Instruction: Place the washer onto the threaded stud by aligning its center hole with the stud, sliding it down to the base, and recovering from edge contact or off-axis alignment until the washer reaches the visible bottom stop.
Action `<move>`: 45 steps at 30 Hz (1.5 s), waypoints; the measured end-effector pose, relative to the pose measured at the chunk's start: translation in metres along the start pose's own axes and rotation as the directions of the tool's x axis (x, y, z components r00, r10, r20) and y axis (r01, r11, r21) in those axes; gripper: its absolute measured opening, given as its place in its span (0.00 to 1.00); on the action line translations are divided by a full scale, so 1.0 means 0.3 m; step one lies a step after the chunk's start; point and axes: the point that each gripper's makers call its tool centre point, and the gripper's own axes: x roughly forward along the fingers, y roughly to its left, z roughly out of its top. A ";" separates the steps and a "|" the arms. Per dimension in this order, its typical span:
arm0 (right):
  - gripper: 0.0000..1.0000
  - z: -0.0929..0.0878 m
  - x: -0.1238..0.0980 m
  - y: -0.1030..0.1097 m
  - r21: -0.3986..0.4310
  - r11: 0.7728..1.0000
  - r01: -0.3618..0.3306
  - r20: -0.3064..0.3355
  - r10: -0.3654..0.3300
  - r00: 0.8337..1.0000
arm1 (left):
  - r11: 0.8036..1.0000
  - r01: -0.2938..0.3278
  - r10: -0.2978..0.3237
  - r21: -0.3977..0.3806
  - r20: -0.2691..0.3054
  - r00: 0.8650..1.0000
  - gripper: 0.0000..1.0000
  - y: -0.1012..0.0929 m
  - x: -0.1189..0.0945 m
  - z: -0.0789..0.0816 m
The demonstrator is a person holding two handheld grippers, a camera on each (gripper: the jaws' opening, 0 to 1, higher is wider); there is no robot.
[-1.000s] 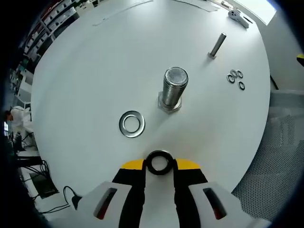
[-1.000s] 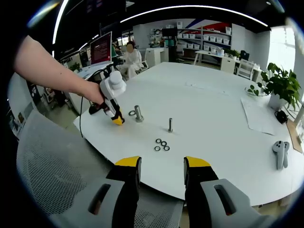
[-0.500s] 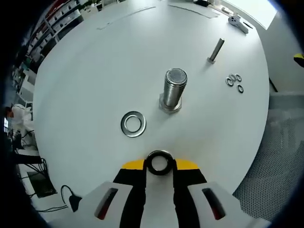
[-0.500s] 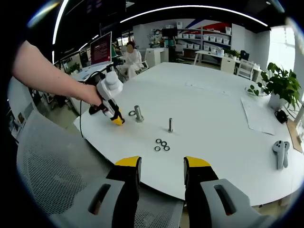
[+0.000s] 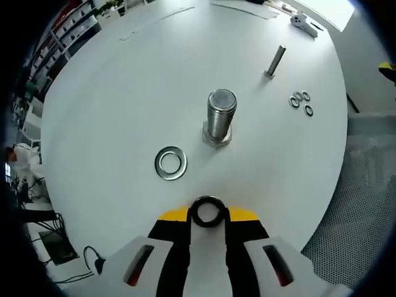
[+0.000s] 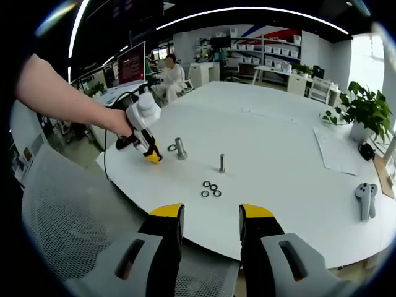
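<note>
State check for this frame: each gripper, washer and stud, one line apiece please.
left gripper: shut on dark washer.
dark washer: held, not yet on a stud.
right gripper: open, empty.
large stud: upright, bare.
thin stud: upright, bare.
silver washer: flat on table.
three small washers: flat, clustered.

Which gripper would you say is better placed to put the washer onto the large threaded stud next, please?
Left. The left gripper is shut on a washer and is close to the large threaded stud. The right gripper is open and empty, back at the table edge.
</note>
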 end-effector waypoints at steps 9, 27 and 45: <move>0.38 0.001 0.000 0.002 -0.001 1.000 -0.002 -0.001 0.002 1.000 | 1.000 -0.003 0.003 0.030 -0.002 1.000 0.18 -0.009 -0.017 0.014; 0.38 0.001 0.003 0.001 0.000 1.000 -0.006 -0.001 0.006 1.000 | 0.991 -0.006 -0.003 0.135 0.067 0.998 0.18 -0.012 -0.184 0.184; 0.38 0.001 0.003 -0.006 0.003 1.000 0.001 0.005 -0.001 1.000 | 0.977 0.011 -0.021 0.213 0.043 0.999 0.18 -0.055 -0.187 0.291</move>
